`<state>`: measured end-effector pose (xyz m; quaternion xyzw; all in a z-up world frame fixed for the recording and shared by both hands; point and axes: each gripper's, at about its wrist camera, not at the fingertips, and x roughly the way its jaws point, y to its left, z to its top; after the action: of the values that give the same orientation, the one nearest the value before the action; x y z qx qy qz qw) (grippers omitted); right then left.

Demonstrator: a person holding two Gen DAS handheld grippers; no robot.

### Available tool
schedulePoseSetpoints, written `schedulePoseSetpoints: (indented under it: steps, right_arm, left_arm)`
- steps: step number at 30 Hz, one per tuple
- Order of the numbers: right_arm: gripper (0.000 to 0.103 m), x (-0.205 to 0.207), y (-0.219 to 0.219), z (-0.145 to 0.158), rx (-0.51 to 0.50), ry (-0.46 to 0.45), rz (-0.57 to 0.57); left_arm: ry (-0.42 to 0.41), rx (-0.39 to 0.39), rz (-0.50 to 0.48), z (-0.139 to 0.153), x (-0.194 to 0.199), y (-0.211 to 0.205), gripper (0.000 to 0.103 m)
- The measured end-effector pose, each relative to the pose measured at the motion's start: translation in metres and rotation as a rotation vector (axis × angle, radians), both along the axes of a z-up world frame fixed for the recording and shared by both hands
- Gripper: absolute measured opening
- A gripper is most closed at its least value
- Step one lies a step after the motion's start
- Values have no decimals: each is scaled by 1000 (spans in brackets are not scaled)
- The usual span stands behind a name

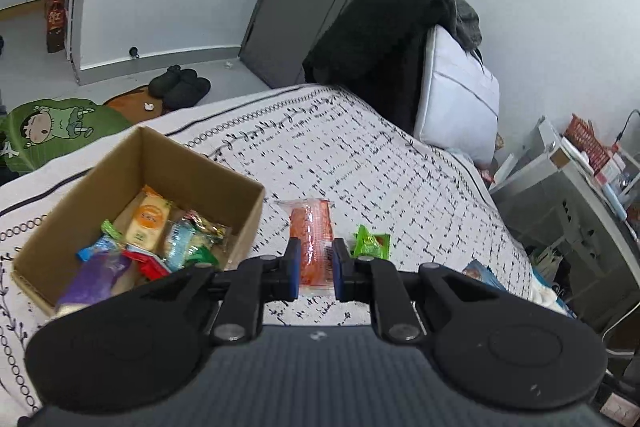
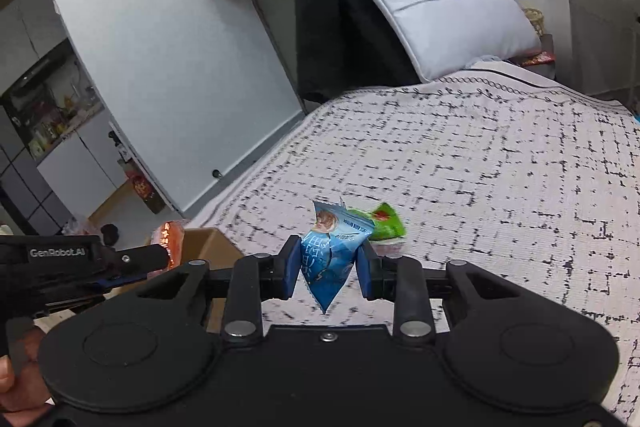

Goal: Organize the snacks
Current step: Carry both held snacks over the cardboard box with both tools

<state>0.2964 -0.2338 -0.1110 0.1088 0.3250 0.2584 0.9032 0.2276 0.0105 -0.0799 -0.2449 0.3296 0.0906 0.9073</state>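
My left gripper (image 1: 316, 261) is shut on an orange snack packet (image 1: 314, 227), held above the patterned bedspread just right of the cardboard box (image 1: 100, 171). The box holds several wrapped snacks, among them a yellow-orange packet (image 1: 147, 223) and a purple one (image 1: 94, 277). A green packet (image 1: 372, 242) lies on the bed to the right of the left gripper. My right gripper (image 2: 329, 265) is shut on a blue triangular snack packet (image 2: 332, 255), lifted off the bed. The green packet (image 2: 384, 221) lies just behind it. The left gripper with its orange packet (image 2: 172, 241) shows at the left edge.
A white pillow (image 1: 456, 95) and dark clothes (image 1: 380, 23) sit at the head of the bed. A crowded grey shelf unit (image 1: 572, 195) stands to the right of the bed. A green cartoon cushion (image 1: 56, 127) and slippers (image 1: 180, 87) lie on the floor beyond the box.
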Motion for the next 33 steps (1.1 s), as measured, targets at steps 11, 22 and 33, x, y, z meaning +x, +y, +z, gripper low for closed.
schedulePoseSetpoints:
  steps: [11, 22, 33]
  right_arm:
    - [29, -20, 31, 32, 14, -53, 55]
    - [29, -34, 67, 46, 3, -71, 102]
    - [29, -49, 111, 52, -33, -73, 152]
  left_arm:
    - [-46, -41, 54, 20, -29, 30, 15]
    - [-62, -61, 117, 29, -49, 61, 15]
    - [-39, -134, 124, 29, -57, 100, 15]
